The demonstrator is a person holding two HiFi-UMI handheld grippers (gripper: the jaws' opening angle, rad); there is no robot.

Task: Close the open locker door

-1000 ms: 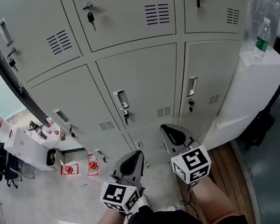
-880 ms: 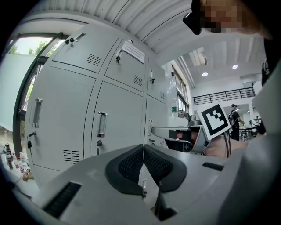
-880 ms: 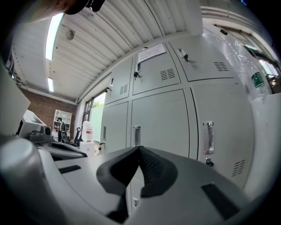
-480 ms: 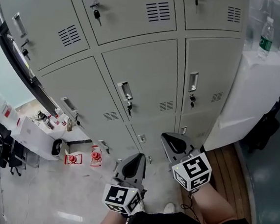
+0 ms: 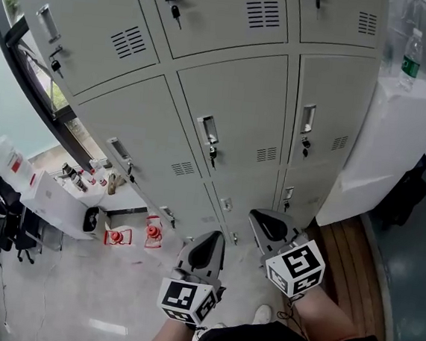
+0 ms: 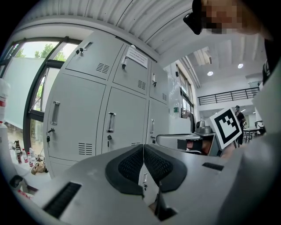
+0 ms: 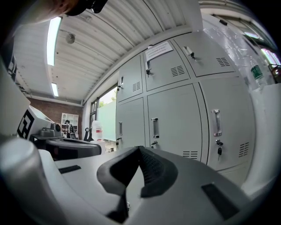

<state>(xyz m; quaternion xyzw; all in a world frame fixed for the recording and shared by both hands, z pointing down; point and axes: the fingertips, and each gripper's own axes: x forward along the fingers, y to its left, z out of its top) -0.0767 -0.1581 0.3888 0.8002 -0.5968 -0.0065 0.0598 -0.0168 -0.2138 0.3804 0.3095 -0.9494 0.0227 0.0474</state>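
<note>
A bank of grey lockers [image 5: 233, 115] fills the head view, each door with a handle and a key in its lock. Every door that I see lies flush; none stands visibly ajar. My left gripper [image 5: 210, 238] is low in the middle, shut and empty, short of the bottom row. My right gripper [image 5: 258, 216] is beside it, also shut with nothing held, near the lowest door [image 5: 301, 193]. In the left gripper view the left gripper [image 6: 143, 147] has its pads pressed together before the lockers [image 6: 109, 127]. The right gripper [image 7: 139, 149] shows the same before the doors [image 7: 175, 123].
A white cabinet [image 5: 384, 145] with a water bottle [image 5: 410, 57] stands right of the lockers. At the left, a low white table [image 5: 59, 207] carries small bottles, with red items [image 5: 150, 235] on the floor. A window frame [image 5: 40, 97] runs along the left. Wooden flooring [image 5: 352, 247] lies right.
The head view has swung, so the lockers have slid right and down in the picture. Both grippers have kept their places and stayed shut, sinking slightly in the frame.
</note>
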